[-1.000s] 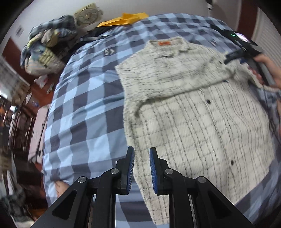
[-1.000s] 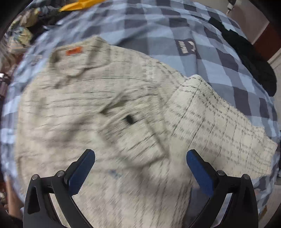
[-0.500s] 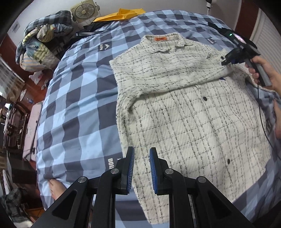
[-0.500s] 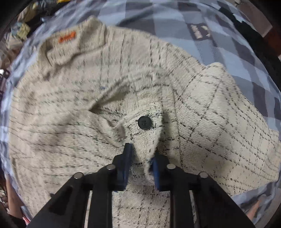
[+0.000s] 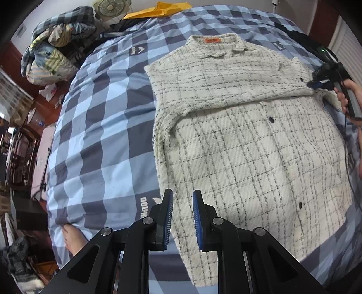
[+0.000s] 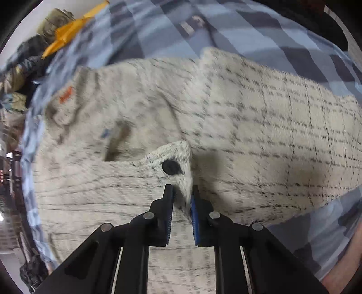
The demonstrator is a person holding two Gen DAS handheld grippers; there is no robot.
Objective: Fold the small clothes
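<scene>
Right wrist | right gripper point(image 6: 182, 199) jaws, wide a second ago, just closed, pinching jacket point(image 6: 176, 158) edge | left gripper point(image 5: 182, 217) narrow, empty

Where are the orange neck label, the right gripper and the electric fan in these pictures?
orange neck label point(image 5: 212, 40): left wrist view, middle of the label.
right gripper point(image 6: 182, 199): right wrist view, between its fingertips, on pinched cloth.
electric fan point(image 5: 112, 5): left wrist view, on its round grille.
</scene>
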